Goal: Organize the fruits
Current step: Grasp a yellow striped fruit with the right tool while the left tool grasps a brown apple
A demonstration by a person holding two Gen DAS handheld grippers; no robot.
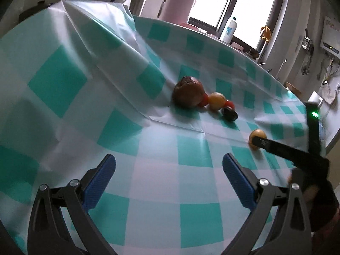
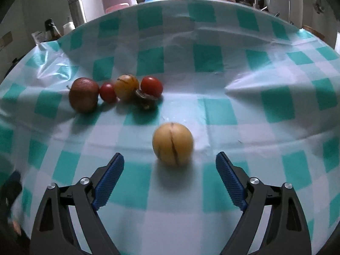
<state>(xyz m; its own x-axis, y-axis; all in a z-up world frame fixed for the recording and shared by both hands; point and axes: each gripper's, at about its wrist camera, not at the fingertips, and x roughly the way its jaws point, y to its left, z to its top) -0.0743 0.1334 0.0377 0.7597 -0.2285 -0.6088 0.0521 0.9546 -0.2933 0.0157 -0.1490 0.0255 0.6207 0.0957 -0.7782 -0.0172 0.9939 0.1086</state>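
Both claws are spread and grasp nothing: the right claw (image 2: 170,159) frames a lone yellow fruit (image 2: 172,143) on the checkered surface (image 2: 233,97). The left claw (image 1: 169,163) hangs over bare cloth, the fruit cluster (image 1: 204,99) well ahead.

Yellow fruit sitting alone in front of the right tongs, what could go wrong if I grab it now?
1. The lone yellow fruit is round and lies ahead of the open right tongs, not yet between the pads; an off-centre close could squirt it away.
2. The checked tablecloth is creased, so a nudged fruit may roll unpredictably.
3. The fruit cluster, brown fruit to tomato, sits close behind; a rolling fruit could scatter it.
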